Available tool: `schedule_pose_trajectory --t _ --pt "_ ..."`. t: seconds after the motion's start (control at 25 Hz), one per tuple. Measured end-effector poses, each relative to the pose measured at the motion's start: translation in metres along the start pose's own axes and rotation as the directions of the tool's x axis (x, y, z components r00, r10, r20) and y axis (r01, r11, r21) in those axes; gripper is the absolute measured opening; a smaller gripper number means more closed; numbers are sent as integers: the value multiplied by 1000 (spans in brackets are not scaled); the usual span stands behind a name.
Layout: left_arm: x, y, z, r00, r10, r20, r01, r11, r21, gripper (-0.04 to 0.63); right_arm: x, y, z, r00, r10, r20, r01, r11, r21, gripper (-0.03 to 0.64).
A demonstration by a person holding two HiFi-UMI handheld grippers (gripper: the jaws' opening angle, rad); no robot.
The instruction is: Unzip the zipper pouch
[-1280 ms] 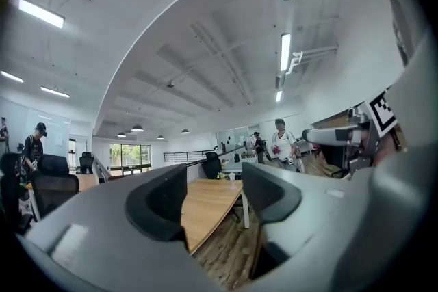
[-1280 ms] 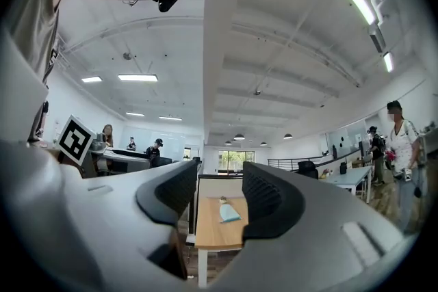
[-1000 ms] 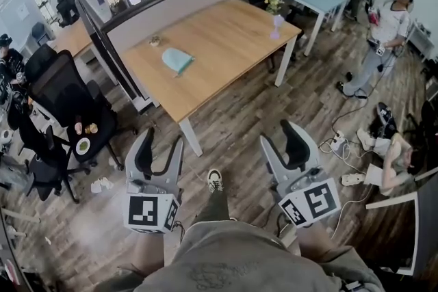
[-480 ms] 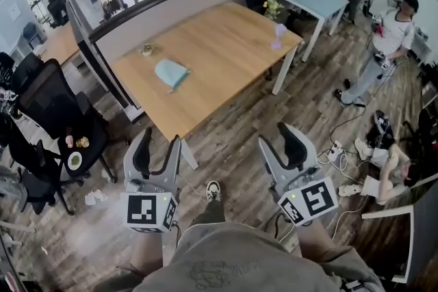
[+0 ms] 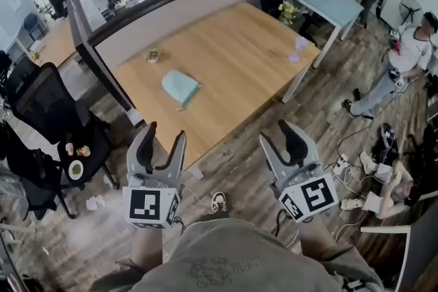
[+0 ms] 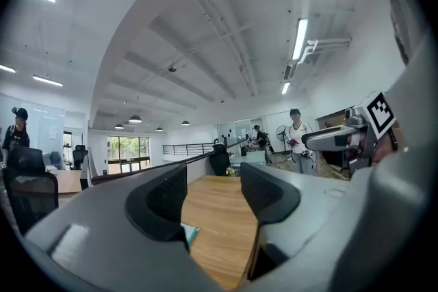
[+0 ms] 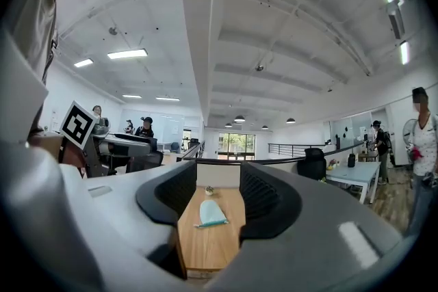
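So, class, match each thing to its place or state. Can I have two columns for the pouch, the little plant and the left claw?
1. zipper pouch
2. small plant
3. left claw

A. open, holding nothing
B. at the table's far edge, by the partition
C. mid-table, light blue

Pairs: 1-C, 2-B, 3-A

no legible text, coded square markers (image 5: 145, 206) on left gripper (image 5: 165, 133), right gripper (image 5: 274, 132)
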State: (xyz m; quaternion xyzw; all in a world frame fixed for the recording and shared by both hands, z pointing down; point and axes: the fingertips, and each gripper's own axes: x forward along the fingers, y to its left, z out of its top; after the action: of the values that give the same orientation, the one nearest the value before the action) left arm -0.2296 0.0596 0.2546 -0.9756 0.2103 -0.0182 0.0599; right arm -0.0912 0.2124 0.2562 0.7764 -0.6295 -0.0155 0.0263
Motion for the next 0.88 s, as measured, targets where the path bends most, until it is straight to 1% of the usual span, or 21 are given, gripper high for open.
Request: schedule_pose_trajectory --t 0.24,0.32,0.44,0.6,0.72,0.88 --pt "47 41 -6 1000 6 -6 -6 1000 19 235 69 -13 1 1000 25 8 -25 1000 1 193" --pt "58 49 -11 1000 3 -18 -2 1000 18 235 86 -14 -1 999 37 3 -37 999 6 193" --pt "73 62 -16 1000 17 -19 -17 1000 8 235 109 -18 -3 998 59 -5 -59 998 -3 193" --pt "93 72 -23 999 36 -26 -36 999 -3 235 136 -24 -11 993 109 -37 -110 994 -28 193" --pt "110 77 -31 998 53 -36 -53 999 -3 235 154 -34 -20 988 144 -57 -145 989 -28 193" --pt "142 84 -40 993 104 -47 -104 995 1 235 184 -55 -33 975 212 -67 -214 976 -32 193"
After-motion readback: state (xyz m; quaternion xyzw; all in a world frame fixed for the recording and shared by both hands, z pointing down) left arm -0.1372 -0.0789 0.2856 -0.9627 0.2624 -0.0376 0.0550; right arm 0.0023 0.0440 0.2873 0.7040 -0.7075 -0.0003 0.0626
